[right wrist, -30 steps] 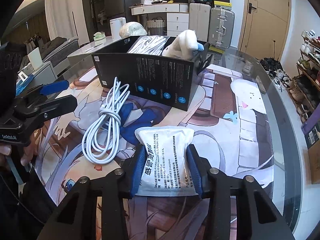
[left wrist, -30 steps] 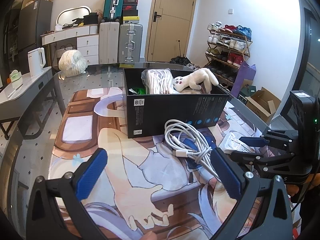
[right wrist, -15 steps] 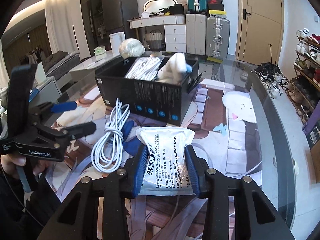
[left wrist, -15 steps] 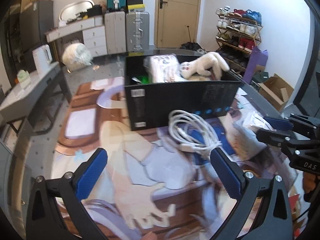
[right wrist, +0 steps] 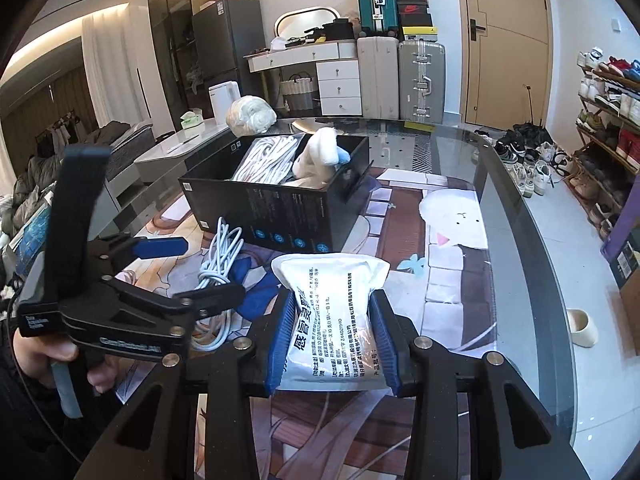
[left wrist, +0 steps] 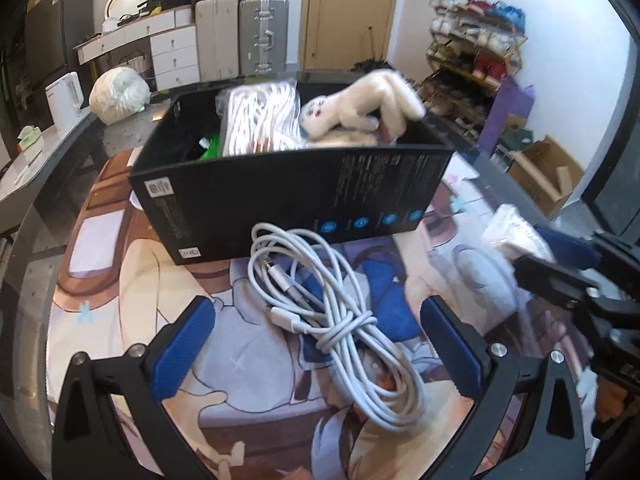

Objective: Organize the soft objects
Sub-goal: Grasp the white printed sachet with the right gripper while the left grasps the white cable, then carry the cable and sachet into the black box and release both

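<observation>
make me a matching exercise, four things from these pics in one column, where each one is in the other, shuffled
Things:
1. white plush rabbit toy
2. coiled white charging cable
3. white foil pouch with black print
4. white bundle of plastic wrap

Places:
A. on the glass table beyond the black cardboard box
B. clamped in the right gripper
C. inside the black cardboard box
D. on the printed mat in front of the box, between the open left gripper's fingers

Pairs: 1-C, 2-D, 3-B, 4-A

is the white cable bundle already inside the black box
No, the white cable bundle lies on the table mat in front of the black box, between the open left gripper fingers.
</observation>
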Motion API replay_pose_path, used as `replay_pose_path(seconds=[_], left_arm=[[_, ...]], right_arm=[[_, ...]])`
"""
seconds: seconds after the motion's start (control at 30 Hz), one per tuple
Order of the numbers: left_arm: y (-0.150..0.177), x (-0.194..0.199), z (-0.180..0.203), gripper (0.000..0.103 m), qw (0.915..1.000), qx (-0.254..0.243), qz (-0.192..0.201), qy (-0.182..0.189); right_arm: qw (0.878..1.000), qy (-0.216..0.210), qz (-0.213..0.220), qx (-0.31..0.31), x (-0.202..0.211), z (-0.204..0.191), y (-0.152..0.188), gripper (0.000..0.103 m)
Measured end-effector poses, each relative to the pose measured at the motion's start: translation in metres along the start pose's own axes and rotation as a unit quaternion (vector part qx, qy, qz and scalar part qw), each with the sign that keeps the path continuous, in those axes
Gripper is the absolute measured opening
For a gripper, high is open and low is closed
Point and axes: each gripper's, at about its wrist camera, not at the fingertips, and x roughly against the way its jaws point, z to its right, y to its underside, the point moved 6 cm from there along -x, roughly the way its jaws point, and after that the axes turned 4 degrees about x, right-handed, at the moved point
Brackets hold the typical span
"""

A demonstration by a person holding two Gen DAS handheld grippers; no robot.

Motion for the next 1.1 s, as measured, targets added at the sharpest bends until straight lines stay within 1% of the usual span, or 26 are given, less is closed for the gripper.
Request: replay_pose_path(seconds=[0.07, 0.23, 0.47, 0.63, 0.7, 0.77, 0.8, 0.87, 0.97, 1.03, 1.1], left_arm=[[0.001, -0.004, 0.000, 0.103, 0.9999, -0.004, -0.010, -0.010], [0.003, -0.004, -0.014, 0.103, 0.9996, 0.000, -0.013, -0.024], [0.008, -0.004, -0.030, 0.103, 0.9995, 0.008, -0.024, -0.018], [0.007, -0.005, -0.031, 0.102, 0.9995, 0.000, -0.026, -0.020], [0.007, -0.003, -0.031, 0.096, 0.9997, -0.002, -0.019, -0.016], [0.007, 0.000, -0.029, 0.082, 0.9998, -0.008, -0.012, -0.013], [0.007, 0.001, -0.029, 0.079, 0.9998, -0.011, -0.009, -0.013], [0.008, 0.004, -0.028, 0.059, 0.9998, -0.016, -0.001, -0.010], [0.010, 0.008, -0.027, 0.048, 0.9997, -0.024, 0.004, -0.009], [0.012, 0.011, -0.026, 0.045, 0.9995, -0.032, 0.006, -0.001], [0.016, 0.014, -0.024, 0.044, 0.9992, -0.039, 0.006, 0.008]], right_arm=[[1.000, 0.000, -0.001, -0.001, 0.000, 0.001, 0.001, 0.039], [1.000, -0.002, -0.003, 0.001, -0.001, -0.001, 0.002, 0.039], [1.000, -0.003, -0.007, 0.002, -0.002, -0.003, 0.003, 0.039], [1.000, -0.004, -0.006, 0.005, -0.003, -0.004, 0.003, 0.039], [1.000, -0.004, -0.006, 0.005, -0.002, -0.004, 0.003, 0.039], [1.000, -0.004, -0.006, 0.005, -0.002, -0.004, 0.002, 0.039], [1.000, -0.004, -0.005, 0.006, -0.002, -0.004, 0.002, 0.039], [1.000, -0.004, -0.005, 0.006, -0.002, -0.005, 0.002, 0.039], [1.000, -0.004, -0.006, 0.007, -0.001, -0.005, 0.002, 0.039], [1.000, -0.005, -0.006, 0.007, -0.001, -0.006, 0.003, 0.039], [1.000, -0.006, -0.006, 0.008, -0.001, -0.007, 0.003, 0.039]])
